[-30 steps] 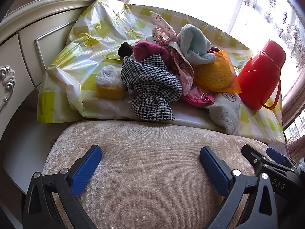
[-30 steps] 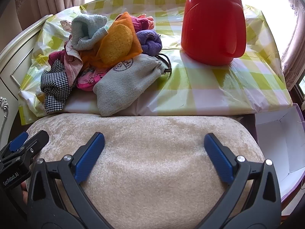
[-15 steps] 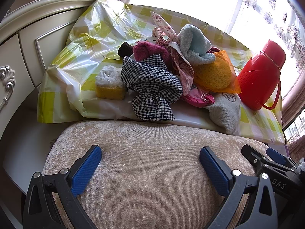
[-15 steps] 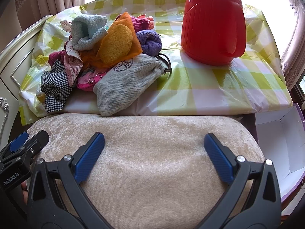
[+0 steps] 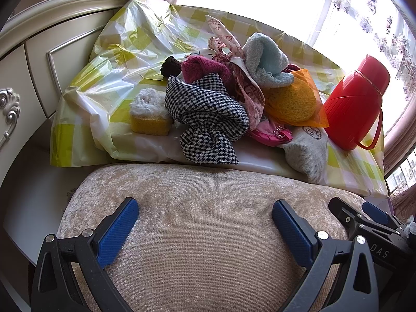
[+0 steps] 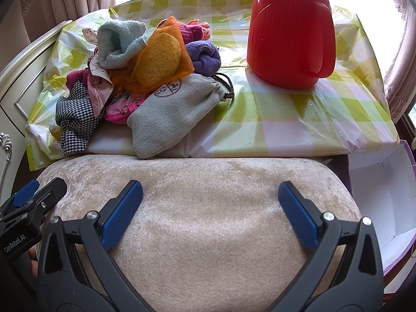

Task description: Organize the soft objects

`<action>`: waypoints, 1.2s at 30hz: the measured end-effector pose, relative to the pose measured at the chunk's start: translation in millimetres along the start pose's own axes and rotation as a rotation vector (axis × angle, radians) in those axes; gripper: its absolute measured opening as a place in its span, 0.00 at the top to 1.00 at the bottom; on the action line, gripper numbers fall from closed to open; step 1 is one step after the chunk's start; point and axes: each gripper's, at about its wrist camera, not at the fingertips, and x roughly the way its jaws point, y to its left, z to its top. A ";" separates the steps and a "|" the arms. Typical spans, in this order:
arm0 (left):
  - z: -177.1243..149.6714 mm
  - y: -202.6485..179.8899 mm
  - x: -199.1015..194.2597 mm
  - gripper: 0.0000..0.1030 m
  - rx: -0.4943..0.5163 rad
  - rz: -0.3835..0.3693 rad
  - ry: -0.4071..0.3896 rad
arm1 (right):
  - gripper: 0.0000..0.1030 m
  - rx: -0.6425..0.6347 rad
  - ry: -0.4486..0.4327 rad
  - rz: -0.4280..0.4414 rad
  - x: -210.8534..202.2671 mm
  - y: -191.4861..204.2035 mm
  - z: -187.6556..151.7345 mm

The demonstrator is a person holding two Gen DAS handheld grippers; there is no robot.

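Note:
A heap of soft things lies on a yellow-checked plastic cover (image 5: 109,83): a houndstooth cloth (image 5: 208,114) (image 6: 75,114), a yellow sponge with a white top (image 5: 149,115), a pale blue towel (image 5: 267,59) (image 6: 117,44), an orange net with a round sponge (image 5: 293,101) (image 6: 158,59), a pink pouch (image 5: 270,134), a grey herringbone drawstring bag (image 6: 171,114) (image 5: 306,153) and a purple cloth (image 6: 205,57). My left gripper (image 5: 205,219) and right gripper (image 6: 210,200) both hover open over a beige cushion (image 6: 202,208), short of the heap, holding nothing.
A red thermos jug (image 6: 291,33) (image 5: 356,106) stands on the cover to the right of the heap. An open white box (image 6: 384,189) sits low at the right. A cream cabinet (image 5: 33,70) with curved edge is on the left. Curtains and a bright window lie behind.

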 end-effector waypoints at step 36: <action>77.1 20.4 59.7 0.26 -0.238 -0.103 0.012 | 0.00 0.047 0.062 0.127 58.1 7.9 68.2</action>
